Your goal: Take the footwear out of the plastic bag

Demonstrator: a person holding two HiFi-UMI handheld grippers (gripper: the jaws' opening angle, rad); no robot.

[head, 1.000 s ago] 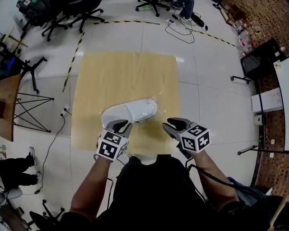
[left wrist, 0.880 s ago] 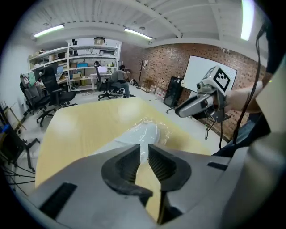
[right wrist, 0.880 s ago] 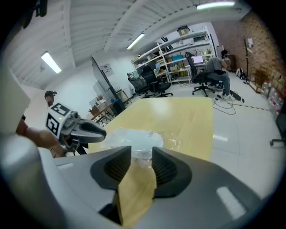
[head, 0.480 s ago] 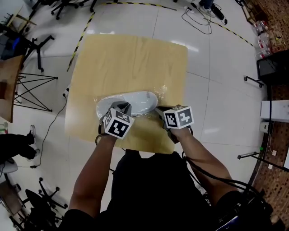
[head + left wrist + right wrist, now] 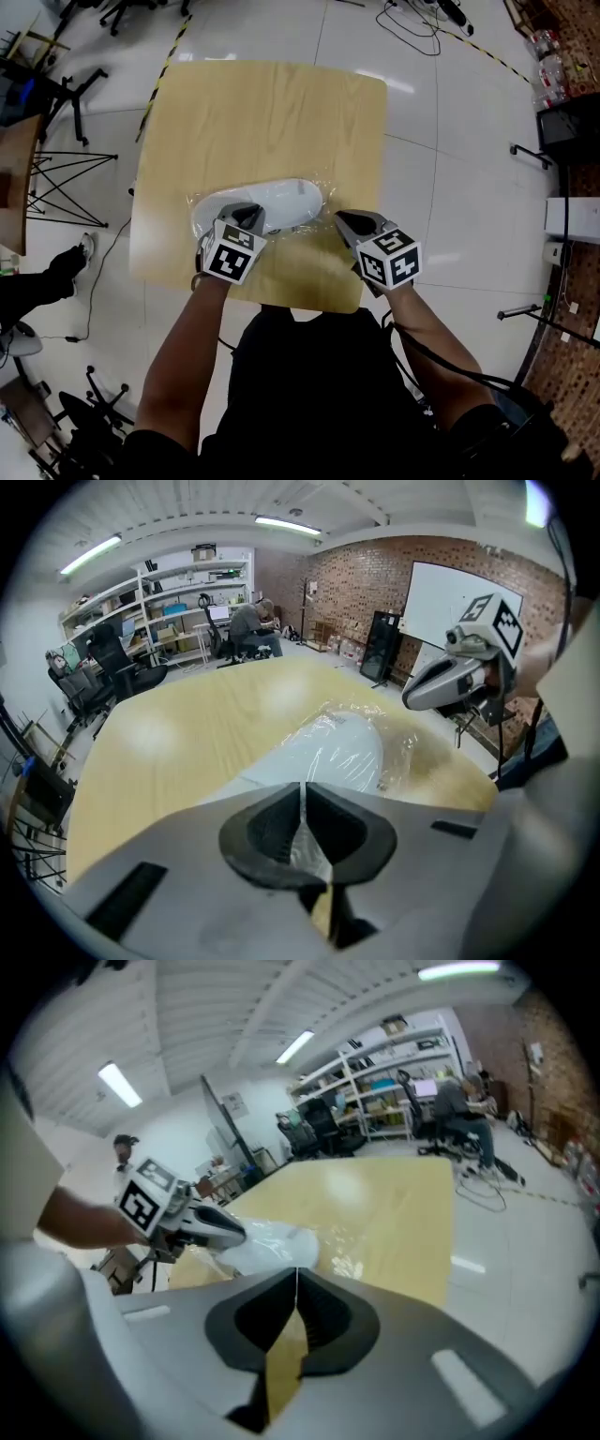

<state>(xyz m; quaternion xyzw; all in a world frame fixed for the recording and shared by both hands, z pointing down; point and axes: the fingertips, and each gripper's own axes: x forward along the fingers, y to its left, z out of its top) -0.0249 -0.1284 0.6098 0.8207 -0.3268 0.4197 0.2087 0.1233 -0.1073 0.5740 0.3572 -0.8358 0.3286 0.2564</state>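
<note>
A white slipper (image 5: 267,200) lies inside a clear plastic bag (image 5: 323,199) on the wooden table (image 5: 272,122), near its front edge. My left gripper (image 5: 251,214) sits at the slipper's near left end, shut on a fold of the bag; in the left gripper view the film (image 5: 309,841) runs between the meeting pads, with the slipper (image 5: 342,747) beyond. My right gripper (image 5: 343,219) is at the bag's right end, shut, with nothing showing between its jaws in the right gripper view (image 5: 296,1274). There the bagged slipper (image 5: 277,1241) lies ahead, the left gripper (image 5: 230,1232) beside it.
The table's front edge (image 5: 281,302) runs just under both grippers. A black folding stand (image 5: 56,187) and a person's foot (image 5: 70,258) are on the floor at the left. Office chairs (image 5: 141,9) and cables (image 5: 422,19) lie beyond the table.
Both grippers came forward from the table's edge to the bag. The left one closed on the plastic at the slipper's near end. The right one closed its jaws by the bag's right end.
</note>
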